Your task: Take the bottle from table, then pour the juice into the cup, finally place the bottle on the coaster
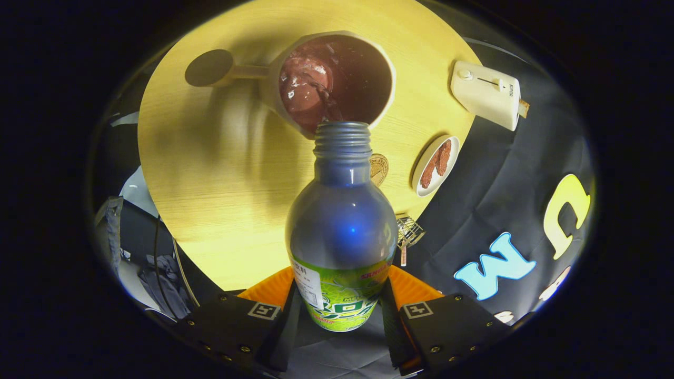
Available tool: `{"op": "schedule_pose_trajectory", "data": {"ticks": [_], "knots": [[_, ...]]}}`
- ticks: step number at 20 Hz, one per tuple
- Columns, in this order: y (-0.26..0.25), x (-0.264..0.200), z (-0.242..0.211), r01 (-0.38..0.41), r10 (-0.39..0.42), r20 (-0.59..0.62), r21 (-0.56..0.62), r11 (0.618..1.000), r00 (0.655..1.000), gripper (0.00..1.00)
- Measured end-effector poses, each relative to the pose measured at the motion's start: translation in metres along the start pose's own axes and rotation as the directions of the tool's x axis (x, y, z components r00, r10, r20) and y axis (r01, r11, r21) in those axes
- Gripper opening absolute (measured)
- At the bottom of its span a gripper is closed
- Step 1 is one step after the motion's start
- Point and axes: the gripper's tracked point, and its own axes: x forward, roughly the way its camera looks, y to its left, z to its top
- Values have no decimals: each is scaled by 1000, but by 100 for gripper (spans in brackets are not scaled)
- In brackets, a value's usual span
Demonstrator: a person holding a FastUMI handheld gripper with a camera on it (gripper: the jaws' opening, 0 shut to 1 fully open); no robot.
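My gripper (339, 308) is shut on a clear plastic bottle (341, 226) with a green label, held between the fingers and tipped forward, its uncapped threaded mouth pointing at the cup. Dark red juice runs from the mouth into the cup (337, 79), a pale wide mug with a long handle ending in a round dark knob. The cup holds dark red liquid with a glossy surface. A small round brown coaster (379, 168) lies on the round wooden table (210, 173), partly hidden behind the bottle's shoulder, just right of its neck.
A white boxy device (487, 95) sits at the table's edge beyond the coaster. A small white dish (436, 164) with brown food pieces lies near the coaster. A small wire utensil (408, 234) lies by the table's rim right of the bottle.
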Motion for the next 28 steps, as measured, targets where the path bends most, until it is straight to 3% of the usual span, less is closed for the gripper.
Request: {"op": "schedule_pose_trajectory", "data": {"ticks": [28], "knots": [[-21,-8,-3,73,-82,-66,-125,989,994,70]]}}
